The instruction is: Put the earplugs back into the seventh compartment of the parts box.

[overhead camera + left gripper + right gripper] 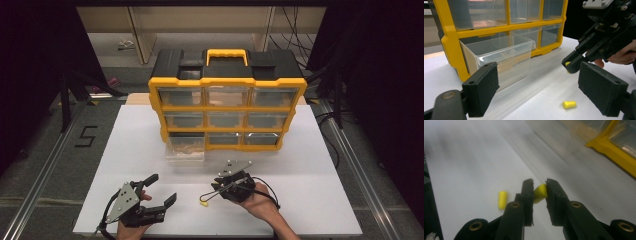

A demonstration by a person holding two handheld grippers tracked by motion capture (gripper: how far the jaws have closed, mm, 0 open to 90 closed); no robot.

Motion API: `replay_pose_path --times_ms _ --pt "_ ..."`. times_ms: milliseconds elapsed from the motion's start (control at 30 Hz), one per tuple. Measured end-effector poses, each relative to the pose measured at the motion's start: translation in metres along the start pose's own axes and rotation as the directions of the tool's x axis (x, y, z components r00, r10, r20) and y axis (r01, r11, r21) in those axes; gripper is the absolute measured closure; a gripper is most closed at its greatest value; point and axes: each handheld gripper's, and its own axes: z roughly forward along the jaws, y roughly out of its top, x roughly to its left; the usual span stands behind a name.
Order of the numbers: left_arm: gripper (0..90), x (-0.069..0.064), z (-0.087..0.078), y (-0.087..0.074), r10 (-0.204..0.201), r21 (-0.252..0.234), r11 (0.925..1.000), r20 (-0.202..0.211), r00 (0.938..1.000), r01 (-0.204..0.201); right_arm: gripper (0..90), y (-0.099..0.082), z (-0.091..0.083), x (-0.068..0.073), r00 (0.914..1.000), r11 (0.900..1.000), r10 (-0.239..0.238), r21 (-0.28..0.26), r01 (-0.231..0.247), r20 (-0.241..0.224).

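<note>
Left claw (159, 191) near counter's (310, 200) front edge, jaws spread wide, nothing between pads.

Right claw (539, 192) just beyond, raised off counter, pinched tight on yellow earplug (539, 192); plug's narrow end pokes out past fingertips, long axis across jaws.

Loose earplug (203, 203) lies flat on counter between claws, long axis roughly along front edge.

Judgement: foam plug light, soft, squashes under pads, springs back; grip mid-body, gentle.

Farther: pulled-out clear drawer (499, 53) of yellow organizer (227, 82), toward counter's back edge.

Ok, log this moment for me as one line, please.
right gripper: shut on yellow earplug | left gripper: open, holds nothing | second earplug: lying on table | bottom-left drawer: pulled out
</note>
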Motion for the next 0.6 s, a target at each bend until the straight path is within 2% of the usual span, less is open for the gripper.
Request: replay_pose_path --times_ms 33,167,600 --pt "16.7 0.0 0.0 0.0 -0.001 -0.001 1.0 0.0 1.0 0.001 76.7 0.001 -0.002 -0.001 0.9998 1.0 -0.006 -0.008 0.006 0.019" --pt "16.8 0.0 0.0 0.0 -0.002 0.0 1.0 0.001 1.0 0.002 76.5 0.003 -0.006 -0.003 0.9992 0.9997 -0.001 -0.025 0.002 0.04" --pt "16.7 0.0 0.001 0.0 0.0 0.0 1.0 -0.001 1.0 0.0 76.1 0.016 -0.021 -0.01 0.9968 0.9941 -0.002 -0.108 0.01 0.08"
